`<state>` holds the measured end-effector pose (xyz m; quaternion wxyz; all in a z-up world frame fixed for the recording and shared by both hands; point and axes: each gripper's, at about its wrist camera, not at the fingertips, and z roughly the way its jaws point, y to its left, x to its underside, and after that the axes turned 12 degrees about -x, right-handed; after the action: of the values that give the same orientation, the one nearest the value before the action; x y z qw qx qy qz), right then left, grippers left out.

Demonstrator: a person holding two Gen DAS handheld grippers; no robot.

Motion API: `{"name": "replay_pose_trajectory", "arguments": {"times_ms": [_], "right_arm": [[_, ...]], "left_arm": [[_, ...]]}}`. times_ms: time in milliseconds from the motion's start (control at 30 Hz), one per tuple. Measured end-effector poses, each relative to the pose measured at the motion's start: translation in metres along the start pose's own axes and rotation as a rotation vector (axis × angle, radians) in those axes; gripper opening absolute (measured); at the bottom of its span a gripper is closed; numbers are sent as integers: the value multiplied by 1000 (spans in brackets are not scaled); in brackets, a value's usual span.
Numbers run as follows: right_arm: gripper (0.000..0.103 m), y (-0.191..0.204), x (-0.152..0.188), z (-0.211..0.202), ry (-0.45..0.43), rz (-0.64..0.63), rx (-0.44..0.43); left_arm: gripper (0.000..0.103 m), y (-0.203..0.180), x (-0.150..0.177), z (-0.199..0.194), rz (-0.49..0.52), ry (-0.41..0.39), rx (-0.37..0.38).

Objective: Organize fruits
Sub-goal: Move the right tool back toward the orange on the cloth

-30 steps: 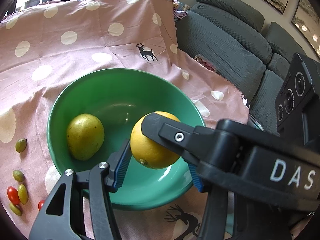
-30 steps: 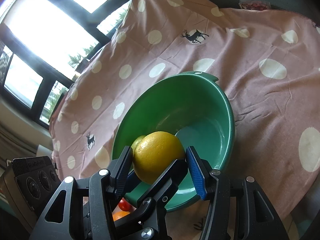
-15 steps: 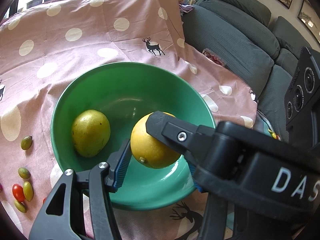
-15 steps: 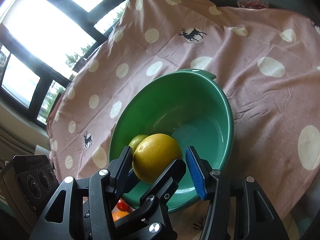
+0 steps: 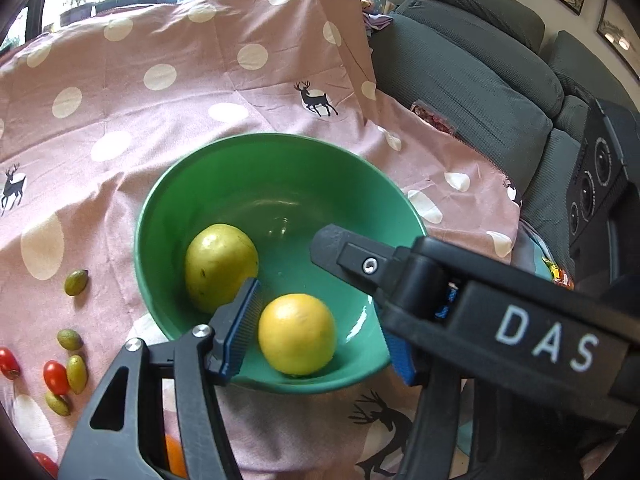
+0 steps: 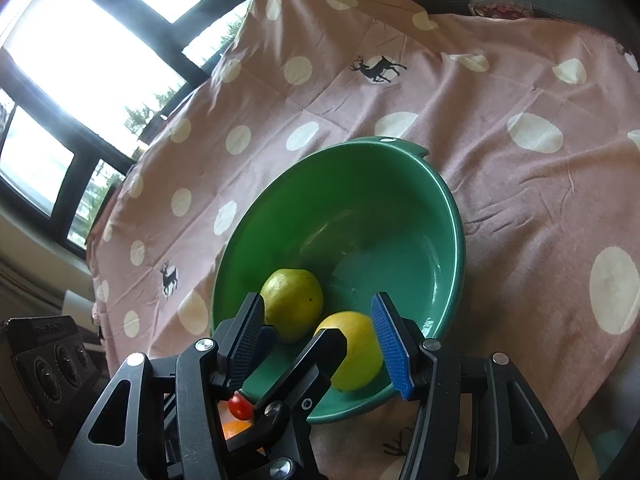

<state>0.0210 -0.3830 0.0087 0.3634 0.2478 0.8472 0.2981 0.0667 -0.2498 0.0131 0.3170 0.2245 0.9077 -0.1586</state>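
A green bowl (image 5: 280, 140) (image 6: 360, 148) sits on a pink spotted cloth. In it lie a yellow lemon (image 5: 296, 334) (image 6: 360, 356) near the front wall and a green-yellow round fruit (image 5: 220, 268) (image 6: 292, 304) beside it. My left gripper (image 5: 320, 320) hovers over the bowl's near rim with its jaws opening. The lemon lies below and between them, apart from the right pad. My right gripper (image 6: 316, 298) is open over the same rim, gripping nothing. One black finger (image 5: 340, 248) of it crosses the left wrist view, and the left gripper's finger (image 6: 316, 360) shows between the right jaws.
Small red tomatoes (image 5: 56, 376) and green olive-like fruits (image 5: 76, 282) lie on the cloth left of the bowl. An orange fruit (image 6: 236, 428) and a tomato (image 6: 240, 406) sit under the grippers. A grey sofa (image 5: 460, 72) stands to the right, with windows behind the table.
The lemon was held in the left gripper's jaws above the bowl. Now the jaws are wider and it rests on the bowl's floor. The right gripper has not moved.
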Motion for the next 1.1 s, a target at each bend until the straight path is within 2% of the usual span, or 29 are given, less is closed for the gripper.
{"name": "replay_pose_trajectory", "arguments": {"times_ms": [233,400,567,700,867,1100], "right_arm": [[58,12,4,-11,-24,-38,-28],[57,26,10,-18,-25,-82,-51],[58,43,20,-18,16,-142,-110],[58,58,33,-12,67,-178,-165],[61,77,51,-1,140,-231,-209],[63,89,83,30,273,-280,-189]], "left_arm": [[69,16,4,-26,-34,-47,-34],[78,42,13,-52,-120,-78,-40],[79,71,28,-72,-197,-78,-143],[79,99,51,-80,-298,-36,-183],[79,124,78,-85,-397,8,-167],[79,131,103,-75,-402,84,-134]]}}
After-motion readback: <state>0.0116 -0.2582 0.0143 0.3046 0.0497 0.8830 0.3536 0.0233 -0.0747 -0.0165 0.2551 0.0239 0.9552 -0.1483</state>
